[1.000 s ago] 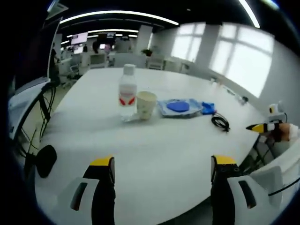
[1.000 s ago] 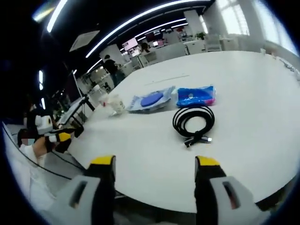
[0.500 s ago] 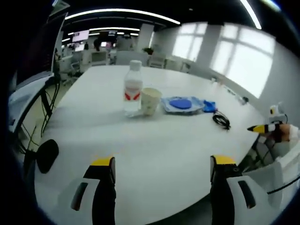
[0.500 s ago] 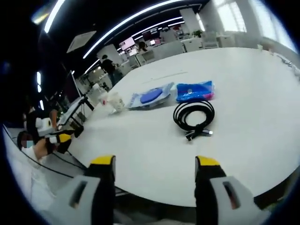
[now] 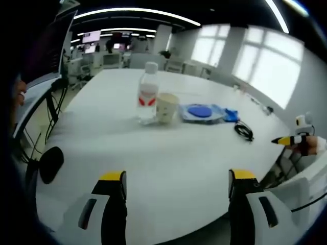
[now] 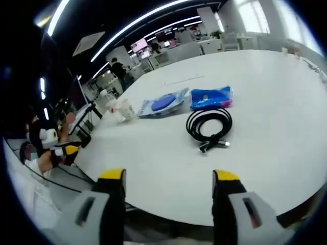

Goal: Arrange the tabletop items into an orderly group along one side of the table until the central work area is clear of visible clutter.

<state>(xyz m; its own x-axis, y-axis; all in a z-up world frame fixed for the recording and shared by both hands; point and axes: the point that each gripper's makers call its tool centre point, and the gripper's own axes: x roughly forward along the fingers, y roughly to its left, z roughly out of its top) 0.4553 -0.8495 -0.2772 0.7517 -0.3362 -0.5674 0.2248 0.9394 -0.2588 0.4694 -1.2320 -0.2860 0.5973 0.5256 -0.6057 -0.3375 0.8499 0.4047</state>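
- Five items stand in a row on the round white desk (image 5: 168, 153): one clear plastic water bottle with a red label (image 5: 148, 93), one cream paper cup (image 5: 166, 107), one flat blue-disc packet (image 5: 203, 112), one glossy blue pouch (image 6: 211, 97), one coiled black cable (image 6: 208, 127).
- Left gripper (image 5: 173, 179) and right gripper (image 6: 169, 178): jaws spread apart, grasping nothing, near the desk's edge.
- Bottle and cup sit closer in the left gripper view than a second ago; the items lie as before.

Left gripper (image 5: 176, 178), right gripper (image 6: 168, 178), black jaws, yellow tips
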